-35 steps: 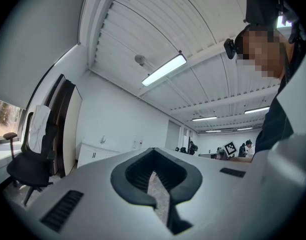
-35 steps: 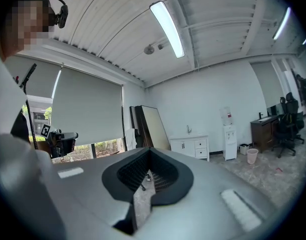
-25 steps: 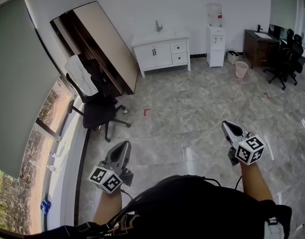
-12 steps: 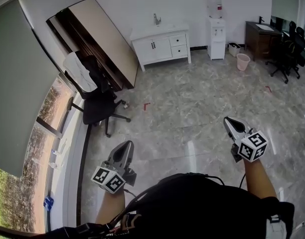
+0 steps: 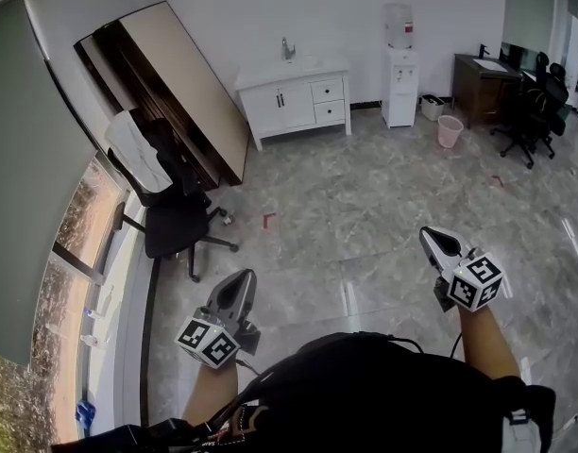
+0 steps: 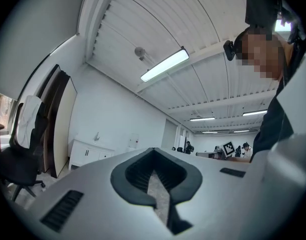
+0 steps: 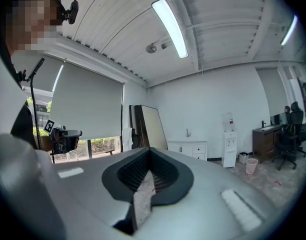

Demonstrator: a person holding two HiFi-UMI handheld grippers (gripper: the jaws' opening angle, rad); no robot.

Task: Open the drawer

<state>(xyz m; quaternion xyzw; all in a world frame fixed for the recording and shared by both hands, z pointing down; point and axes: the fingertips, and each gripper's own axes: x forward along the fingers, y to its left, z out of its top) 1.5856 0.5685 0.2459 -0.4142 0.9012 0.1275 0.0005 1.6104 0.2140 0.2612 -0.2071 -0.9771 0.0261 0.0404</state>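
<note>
Grey marbled floor [image 5: 365, 206] reaches a white sink cabinet [image 5: 294, 104]; left gripper [image 5: 242, 277] and right gripper [image 5: 430, 237] are closed, empty.

White cabinet [image 5: 287, 102]: handles on its drawers [image 5: 329, 90] too small to make out. Black office chairs [image 5: 535, 111] cut by right edge. Window [image 5: 76, 272] cut off at left.

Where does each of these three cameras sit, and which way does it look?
Head view: on the person's head, looking forward and steeply down toward the white sink cabinet; shows torso, both forearms, left gripper, right gripper.
Left gripper view: on the left gripper, looking along its shut jaws toward the white sink cabinet; torso at right.
Right gripper view: on the right gripper, along its shut jaws toward the white sink cabinet and water dispenser; torso at left.
Shared: all three see the white sink cabinet.
</note>
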